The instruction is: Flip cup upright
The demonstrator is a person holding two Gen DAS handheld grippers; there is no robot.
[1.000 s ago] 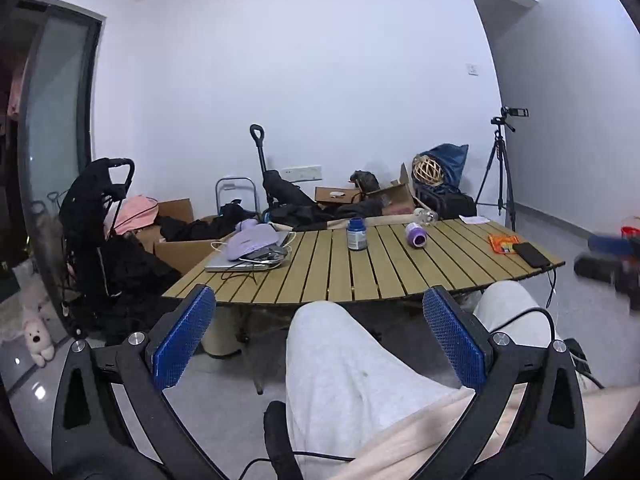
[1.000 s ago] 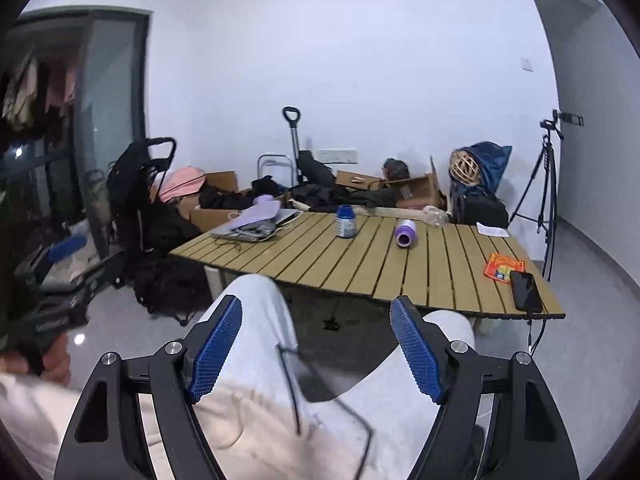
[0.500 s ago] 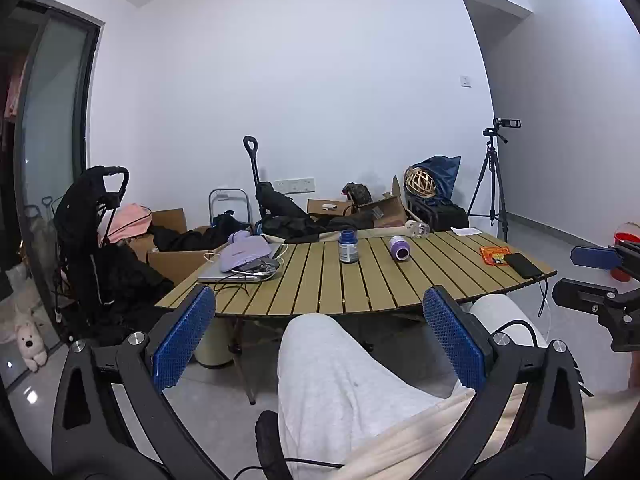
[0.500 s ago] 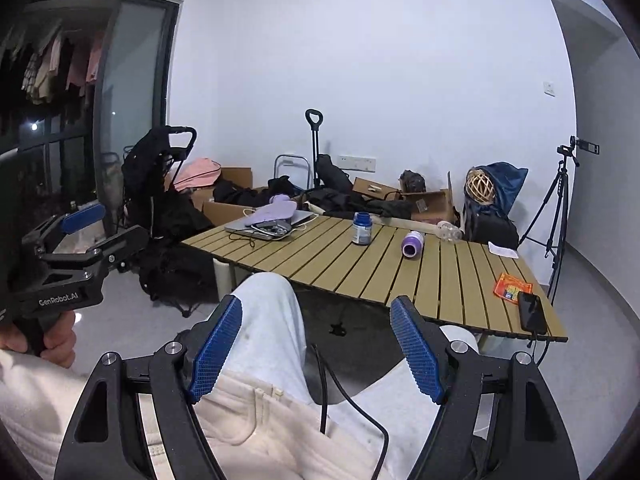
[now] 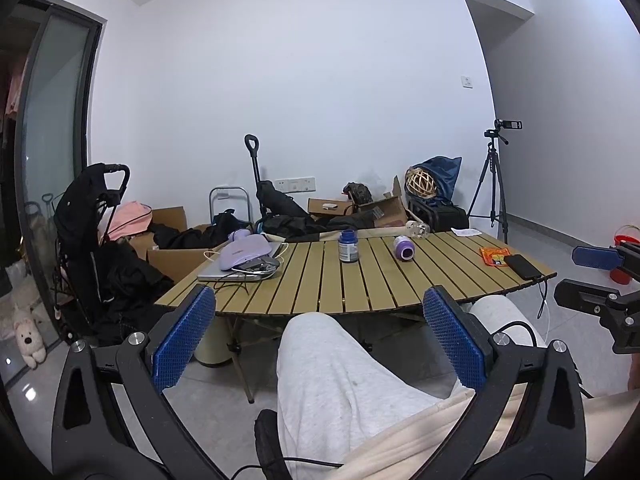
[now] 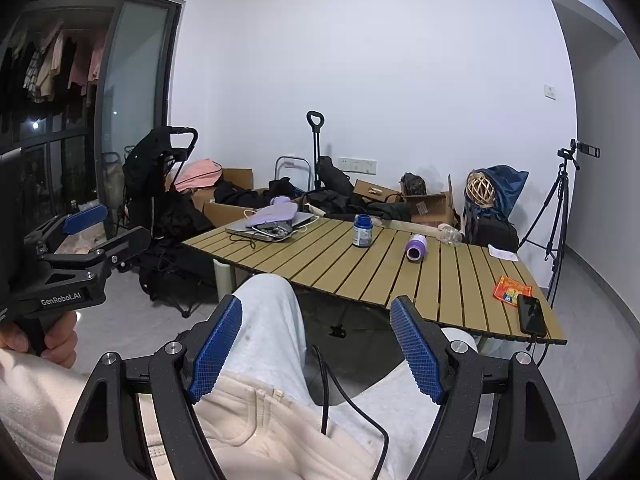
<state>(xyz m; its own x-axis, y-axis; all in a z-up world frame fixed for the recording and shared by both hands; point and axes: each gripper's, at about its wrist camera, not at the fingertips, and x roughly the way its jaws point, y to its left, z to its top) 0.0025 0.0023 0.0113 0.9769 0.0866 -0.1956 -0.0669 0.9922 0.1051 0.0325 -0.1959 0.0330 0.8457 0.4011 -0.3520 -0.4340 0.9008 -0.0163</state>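
A purple cup (image 5: 403,247) lies on its side near the far middle of the slatted wooden table (image 5: 360,284); it also shows in the right wrist view (image 6: 416,247). My left gripper (image 5: 318,340) is open and empty, held above the person's lap, well short of the table. My right gripper (image 6: 316,350) is open and empty, also over the lap. Each gripper shows in the other's view: the right one at the right edge (image 5: 592,276), the left one at the left edge (image 6: 96,228).
A blue-lidded jar (image 5: 348,245) stands left of the cup. A laptop with a purple pouch (image 5: 244,258) lies at the table's left. An orange packet (image 5: 495,256) and a black phone (image 5: 523,266) lie at its right end. A tripod (image 5: 494,184), boxes and a stroller (image 5: 96,240) surround the table.
Both wrist views have tilted upward and shifted slightly; the table sits a little differently in the frame. Both grippers stay open over the lap.
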